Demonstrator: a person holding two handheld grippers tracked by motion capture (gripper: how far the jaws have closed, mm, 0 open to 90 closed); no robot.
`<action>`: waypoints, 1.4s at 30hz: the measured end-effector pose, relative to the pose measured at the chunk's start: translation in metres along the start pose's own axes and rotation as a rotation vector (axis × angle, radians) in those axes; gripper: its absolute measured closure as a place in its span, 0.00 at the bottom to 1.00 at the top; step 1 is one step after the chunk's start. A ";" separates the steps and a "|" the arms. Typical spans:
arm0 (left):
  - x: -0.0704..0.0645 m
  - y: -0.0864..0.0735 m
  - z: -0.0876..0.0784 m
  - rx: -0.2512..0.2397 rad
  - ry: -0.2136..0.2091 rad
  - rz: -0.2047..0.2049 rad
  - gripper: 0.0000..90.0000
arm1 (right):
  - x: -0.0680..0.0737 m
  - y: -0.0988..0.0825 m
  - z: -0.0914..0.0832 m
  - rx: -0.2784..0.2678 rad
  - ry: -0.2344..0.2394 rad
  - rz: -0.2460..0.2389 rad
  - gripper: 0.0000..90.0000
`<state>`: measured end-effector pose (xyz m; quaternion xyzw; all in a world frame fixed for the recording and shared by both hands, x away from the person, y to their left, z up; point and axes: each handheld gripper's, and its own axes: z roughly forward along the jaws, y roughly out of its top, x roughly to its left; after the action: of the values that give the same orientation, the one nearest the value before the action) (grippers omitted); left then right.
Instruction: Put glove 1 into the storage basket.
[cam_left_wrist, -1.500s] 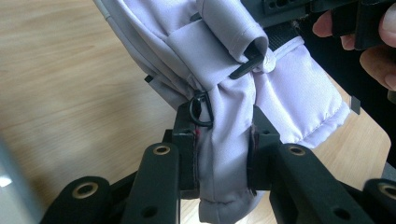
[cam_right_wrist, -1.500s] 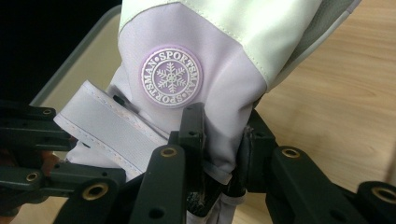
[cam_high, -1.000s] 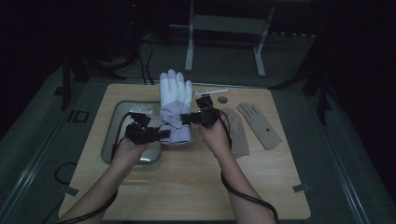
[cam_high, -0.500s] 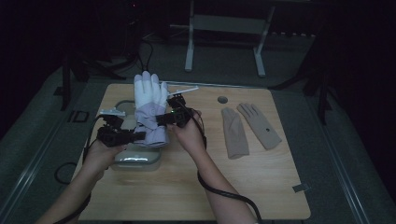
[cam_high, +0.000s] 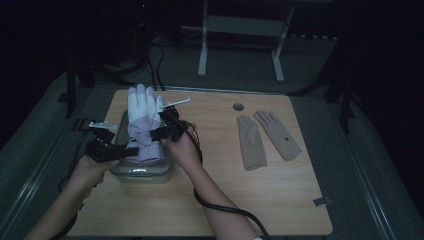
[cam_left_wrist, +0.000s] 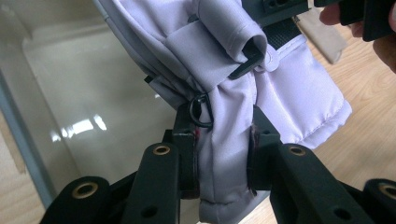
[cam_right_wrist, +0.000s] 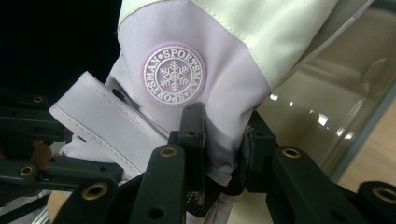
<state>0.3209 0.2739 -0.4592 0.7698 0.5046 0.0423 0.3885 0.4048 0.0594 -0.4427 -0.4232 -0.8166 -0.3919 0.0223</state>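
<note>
A padded white and lilac ski glove (cam_high: 142, 120) hangs upright over a clear plastic tub (cam_high: 145, 172) at the table's left side. My left gripper (cam_high: 131, 150) is shut on the glove's cuff (cam_left_wrist: 224, 154), which bunches between its pads beside a small black ring (cam_left_wrist: 200, 109). My right gripper (cam_high: 156, 133) is shut on the other side of the glove (cam_right_wrist: 219, 140), just below a round snowflake badge (cam_right_wrist: 173, 74). A lilac wrist strap (cam_right_wrist: 107, 123) sticks out to the left in the right gripper view. The glove's fingers point away from me.
A pair of flat beige gloves (cam_high: 267, 137) lies on the right half of the wooden table (cam_high: 225, 200). A round hole (cam_high: 238, 106) sits in the tabletop near the back edge. Metal stand legs (cam_high: 240, 45) rise behind the table. A black cable (cam_high: 225, 210) trails along my right forearm.
Both hands have carried the glove leftward from the middle of the table, so it now hangs over the clear tub. The grips on it look unchanged.
</note>
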 end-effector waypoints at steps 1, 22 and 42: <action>0.002 -0.002 0.002 0.006 0.003 -0.006 0.79 | 0.000 -0.001 0.002 0.004 -0.002 -0.002 0.82; 0.013 -0.018 0.025 0.057 0.017 -0.045 0.60 | -0.009 -0.024 0.034 0.102 -0.040 0.056 0.83; 0.000 -0.016 0.021 -0.111 0.043 0.030 0.30 | -0.012 -0.023 0.037 0.151 -0.103 -0.031 0.54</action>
<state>0.3184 0.2654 -0.4840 0.7537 0.4981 0.0927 0.4187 0.4066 0.0685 -0.4874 -0.4274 -0.8503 -0.3070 0.0062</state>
